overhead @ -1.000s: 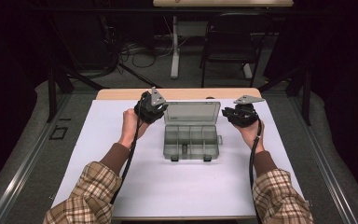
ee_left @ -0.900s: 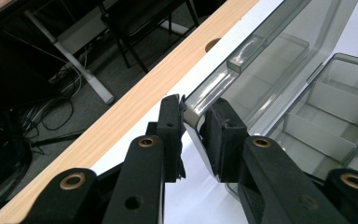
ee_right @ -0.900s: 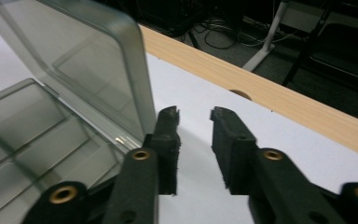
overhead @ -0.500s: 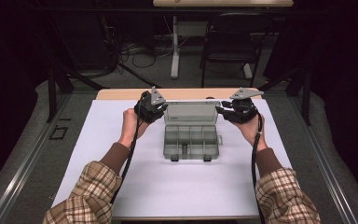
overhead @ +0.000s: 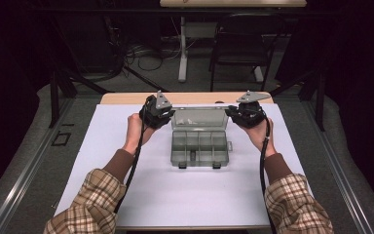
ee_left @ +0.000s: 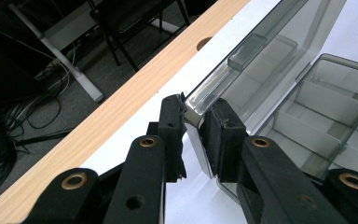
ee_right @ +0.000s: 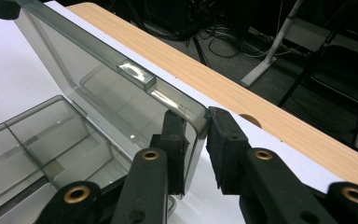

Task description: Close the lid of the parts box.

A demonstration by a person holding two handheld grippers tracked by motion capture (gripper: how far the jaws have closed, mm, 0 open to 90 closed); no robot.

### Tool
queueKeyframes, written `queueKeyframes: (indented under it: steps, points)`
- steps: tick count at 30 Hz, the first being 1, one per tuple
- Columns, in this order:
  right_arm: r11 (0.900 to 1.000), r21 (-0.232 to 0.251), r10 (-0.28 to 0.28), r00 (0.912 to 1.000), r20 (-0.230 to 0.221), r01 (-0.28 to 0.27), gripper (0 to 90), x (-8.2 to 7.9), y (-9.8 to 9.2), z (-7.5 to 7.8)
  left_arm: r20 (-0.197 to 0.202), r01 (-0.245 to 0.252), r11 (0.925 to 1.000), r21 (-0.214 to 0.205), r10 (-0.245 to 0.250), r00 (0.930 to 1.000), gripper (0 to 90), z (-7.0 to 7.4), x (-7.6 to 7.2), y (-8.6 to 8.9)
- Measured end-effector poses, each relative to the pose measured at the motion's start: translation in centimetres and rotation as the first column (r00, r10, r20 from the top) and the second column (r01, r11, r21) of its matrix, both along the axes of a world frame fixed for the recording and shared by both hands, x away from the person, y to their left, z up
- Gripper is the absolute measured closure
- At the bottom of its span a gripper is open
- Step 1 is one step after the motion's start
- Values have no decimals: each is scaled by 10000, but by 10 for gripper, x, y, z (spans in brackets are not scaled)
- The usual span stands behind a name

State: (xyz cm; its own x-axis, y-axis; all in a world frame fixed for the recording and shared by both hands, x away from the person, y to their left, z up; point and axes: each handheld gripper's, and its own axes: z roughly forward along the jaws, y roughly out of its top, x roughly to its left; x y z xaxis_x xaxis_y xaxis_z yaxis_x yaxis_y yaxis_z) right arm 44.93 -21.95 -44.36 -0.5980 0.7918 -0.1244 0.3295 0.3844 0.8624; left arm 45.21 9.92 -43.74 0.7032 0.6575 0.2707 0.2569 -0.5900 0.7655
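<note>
A clear grey compartment box (overhead: 199,146) lies in the middle of the white table with its lid (overhead: 199,118) standing up at the back. My left gripper (overhead: 170,114) is shut on the lid's left top corner (ee_left: 193,109), one pad on each face. My right gripper (overhead: 230,113) holds the right top corner (ee_right: 196,114); its jaws have just been closing with that corner between them, and the pads now press on it. The latch tab (ee_right: 137,74) sits midway along the lid's top edge. A small dark item (overhead: 193,155) lies in one compartment.
The white table top (overhead: 126,185) ends at a wooden strip (overhead: 126,98) along its far edge, with a round hole (ee_left: 204,43) in it. Beyond are a dark floor with cables (overhead: 141,51), a desk leg (overhead: 182,53) and a chair (overhead: 238,44).
My right gripper has moved up and a little left onto the lid's right corner and closed on it. The left gripper has kept still on the left corner.
</note>
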Motion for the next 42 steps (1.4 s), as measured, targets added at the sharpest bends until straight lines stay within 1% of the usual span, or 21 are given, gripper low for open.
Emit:
queueKeyframes:
  steps: [3, 5, 9, 13, 17, 23, 26, 32, 34, 35, 36, 37, 38, 39, 40, 41, 42]
  points:
    - [10000, -74, 36, 10000, -22, -36, 774, -4, -1, 0, -37, 91, 10000, 16, -91, 10000, 770, 0, -2, 1]
    - [9998, -184, 111, 9999, 47, -110, 773, -7, 0, -1, -71, 171, 9998, 42, -171, 9998, 769, 0, -5, 1]
    - [9994, -299, 199, 9998, 74, -197, 777, -12, -1, -2, 4, 285, 9995, 149, -285, 9996, 766, -1, -11, 2]
    - [9992, -288, 282, 9996, 47, -281, 776, -17, -2, -3, -139, 341, 9994, 21, -340, 9993, 763, -2, -14, 4]
    - [9988, -375, 333, 9993, 161, -327, 776, -22, -2, -5, -227, 395, 9992, -74, -397, 9990, 756, -4, -18, 5]
    - [9978, -495, 446, 9988, 218, -435, 771, -29, -2, -8, -157, 521, 9986, -104, -522, 9985, 742, -7, -26, 6]
    - [9974, -544, 495, 9985, 237, -481, 768, -33, -3, -9, -199, 555, 9983, -165, -558, 9982, 732, -9, -29, 6]
    - [9956, -748, 588, 9980, 229, -569, 767, -37, -3, -10, -295, 610, 9981, -33, -611, 9977, 710, -10, -32, 7]
    - [9958, -726, 578, 9980, 244, -559, 769, -37, -3, -10, -410, 571, 9983, -147, -576, 9975, 644, -9, -32, 7]
    - [9960, -704, 572, 9981, 246, -554, 769, -37, -3, -10, -456, 593, 9980, -212, -602, 9971, 592, -8, -32, 8]
    - [9960, -706, 569, 9981, 254, -550, 769, -36, -3, -10, -487, 609, 9975, -372, -627, 9968, 531, -6, -33, 9]
    - [9959, -713, 574, 9980, 256, -555, 769, -36, -3, -10, -508, 671, 9963, -539, -698, 9963, 496, -3, -35, 10]
    - [9959, -708, 582, 9980, 251, -563, 769, -37, -3, -10, -461, 717, 9954, -628, -747, 9961, 487, 1, -37, 11]
    - [9958, -714, 591, 9979, 246, -573, 768, -37, -3, -10, -334, 717, 9947, -743, -743, 9967, 488, 5, -39, 11]
    - [9957, -714, 601, 9979, 242, -582, 767, -37, -3, -10, -270, 677, 9948, -758, -700, 9972, 525, 9, -40, 11]
    - [9957, -720, 607, 9979, 234, -588, 766, -37, -3, -10, -221, 644, 9949, -771, -662, 9976, 600, 12, -40, 11]
    - [9957, -717, 609, 9979, 222, -591, 764, -37, -3, -10, -146, 551, 9959, -712, -563, 9983, 650, 13, -40, 11]
